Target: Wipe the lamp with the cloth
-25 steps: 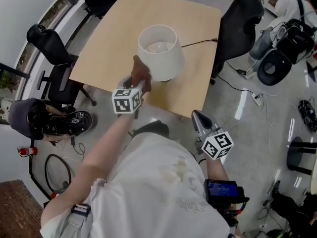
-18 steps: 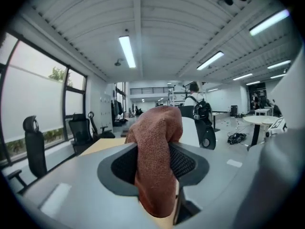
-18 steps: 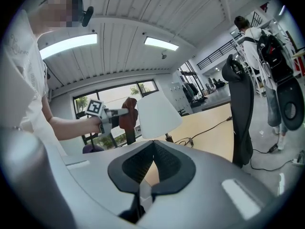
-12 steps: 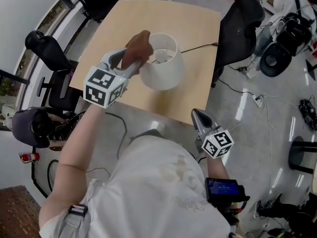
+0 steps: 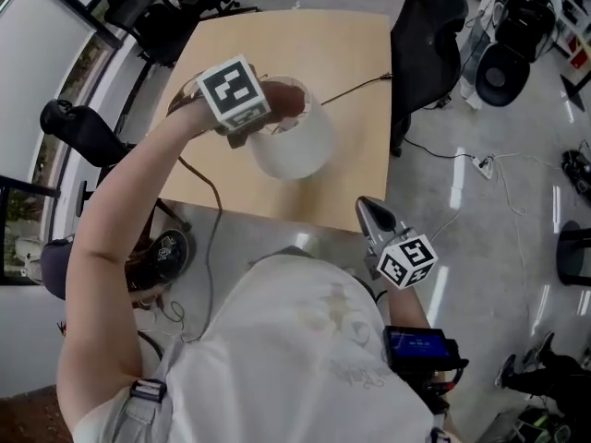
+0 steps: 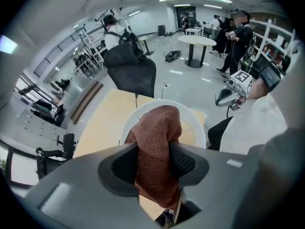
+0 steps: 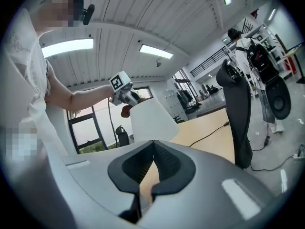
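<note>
Beige tabletop (image 5: pixel 277 44) bears a white-shaded lamp (image 5: pixel 300 146), rust-brown cloth (image 5: pixel 284 101) at its rim.

Rough terry cloth (image 6: pixel 157 147), matt lampshade (image 5: pixel 309 150)

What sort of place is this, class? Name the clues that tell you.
Most likely an open-plan office or lab workspace: black office chairs stand beside a light wooden table, cables trail over a glossy floor, and ceiling strip lights run overhead.
</note>
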